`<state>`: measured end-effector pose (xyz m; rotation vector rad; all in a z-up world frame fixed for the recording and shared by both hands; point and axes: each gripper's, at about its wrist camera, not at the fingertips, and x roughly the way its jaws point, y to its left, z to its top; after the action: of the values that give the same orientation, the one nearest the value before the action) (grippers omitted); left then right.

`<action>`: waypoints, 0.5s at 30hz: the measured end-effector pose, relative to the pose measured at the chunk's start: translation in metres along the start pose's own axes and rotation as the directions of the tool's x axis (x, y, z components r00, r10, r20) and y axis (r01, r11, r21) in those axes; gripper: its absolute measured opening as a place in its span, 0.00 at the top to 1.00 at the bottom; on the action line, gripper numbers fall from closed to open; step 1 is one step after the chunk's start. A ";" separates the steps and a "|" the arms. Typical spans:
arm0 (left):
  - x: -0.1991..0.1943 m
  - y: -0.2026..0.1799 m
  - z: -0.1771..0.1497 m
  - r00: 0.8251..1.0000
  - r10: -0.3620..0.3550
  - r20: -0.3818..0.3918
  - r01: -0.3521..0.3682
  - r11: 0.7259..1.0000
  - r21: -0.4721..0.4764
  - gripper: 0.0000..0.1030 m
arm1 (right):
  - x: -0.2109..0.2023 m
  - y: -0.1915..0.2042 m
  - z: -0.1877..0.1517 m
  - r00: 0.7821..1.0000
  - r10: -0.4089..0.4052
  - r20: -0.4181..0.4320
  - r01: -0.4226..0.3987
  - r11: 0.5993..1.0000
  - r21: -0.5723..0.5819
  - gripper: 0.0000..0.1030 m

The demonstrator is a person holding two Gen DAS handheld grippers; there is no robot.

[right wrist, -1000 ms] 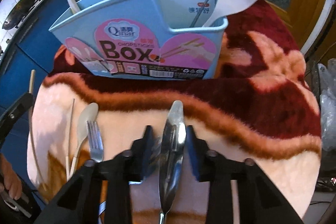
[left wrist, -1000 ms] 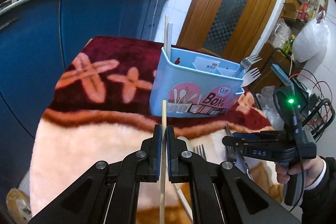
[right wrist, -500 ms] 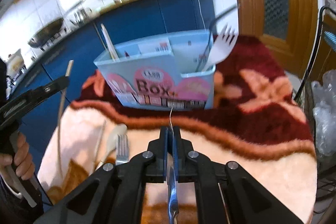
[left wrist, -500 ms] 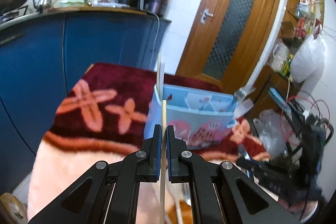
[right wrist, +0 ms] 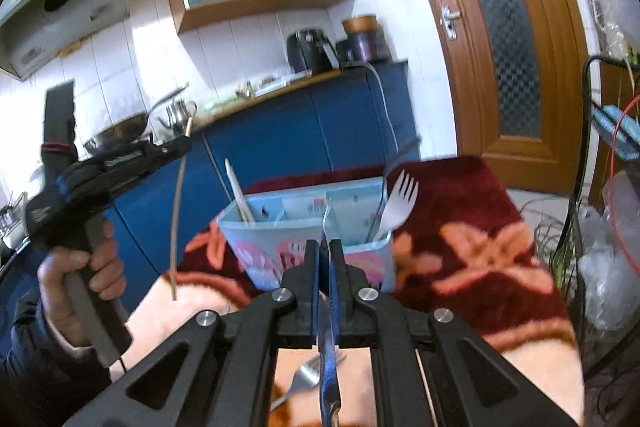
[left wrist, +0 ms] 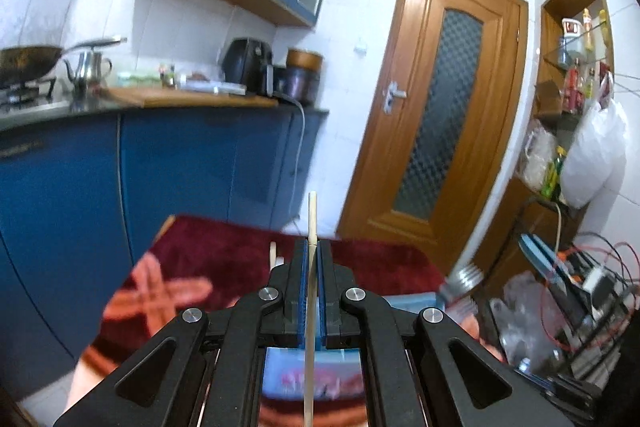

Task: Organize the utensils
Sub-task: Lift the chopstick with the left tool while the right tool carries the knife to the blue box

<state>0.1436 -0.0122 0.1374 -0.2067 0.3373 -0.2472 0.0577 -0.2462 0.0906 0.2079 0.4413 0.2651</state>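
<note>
My left gripper [left wrist: 311, 247] is shut on a wooden chopstick [left wrist: 311, 217], held upright above the light blue utensil box [left wrist: 408, 301]. In the right wrist view the left gripper [right wrist: 182, 143] hangs left of the box [right wrist: 280, 239], its chopstick [right wrist: 178, 211] pointing down. My right gripper [right wrist: 326, 247] is shut on a metal spoon [right wrist: 329, 367], seen edge-on, just in front of the box. The box holds a chopstick [right wrist: 238, 191] at its left and a white fork [right wrist: 398, 203] and a metal utensil at its right.
A metal fork [right wrist: 304, 377] lies on the red and cream blanket [right wrist: 480, 251] under my right gripper. Blue kitchen cabinets [left wrist: 180, 179] stand behind, a wooden door [left wrist: 444, 115] to the right, and a wire rack with bags [right wrist: 608, 239] at the far right.
Both grippers have risen and tilted up with their utensils. The box has dropped low in both views and the kitchen walls fill the frames.
</note>
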 end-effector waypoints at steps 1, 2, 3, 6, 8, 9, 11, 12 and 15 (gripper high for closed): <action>0.002 -0.001 0.003 1.000 0.001 0.027 -0.001 1.000 -0.002 0.96 | -0.001 -0.001 0.004 1.000 0.006 0.014 -0.006 1.000 0.002 0.94; 0.002 -0.002 0.005 0.999 0.001 0.045 -0.001 1.000 -0.004 0.96 | -0.001 -0.001 0.009 0.999 0.018 0.027 -0.018 1.000 0.009 0.94; 0.003 -0.003 0.007 0.997 0.001 0.075 -0.001 1.000 -0.007 0.96 | -0.001 -0.002 0.013 0.999 0.030 0.041 -0.031 0.999 0.020 0.94; 0.008 -0.008 0.013 0.988 0.020 0.153 -0.021 1.000 0.006 0.96 | 0.000 -0.001 0.026 0.996 0.037 0.085 -0.039 0.999 0.016 0.94; 0.011 -0.010 0.019 0.981 0.027 0.192 -0.029 0.999 0.012 0.96 | 0.002 0.001 0.035 0.993 0.028 0.118 -0.029 1.000 0.000 0.94; 0.013 -0.011 0.023 0.976 0.023 0.218 -0.027 1.000 0.013 0.96 | 0.005 0.002 0.038 0.992 0.026 0.125 -0.026 1.000 -0.005 0.94; 0.016 -0.011 0.027 0.968 0.026 0.249 -0.031 0.999 0.015 0.96 | 0.009 0.003 0.043 0.990 0.025 0.136 -0.023 1.000 -0.013 0.94; 0.017 -0.010 0.030 0.962 0.024 0.271 -0.030 0.999 0.018 0.96 | 0.012 0.003 0.046 0.989 0.025 0.144 -0.023 1.000 -0.017 0.94; 0.023 -0.008 0.031 0.956 0.033 0.290 -0.040 0.999 0.018 0.96 | 0.020 0.004 0.056 0.984 0.019 0.175 -0.015 1.000 -0.028 0.94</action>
<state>0.1736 -0.0209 0.1608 -0.2102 0.0469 -0.1808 0.0997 -0.2438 0.1335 0.2073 0.2620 0.2668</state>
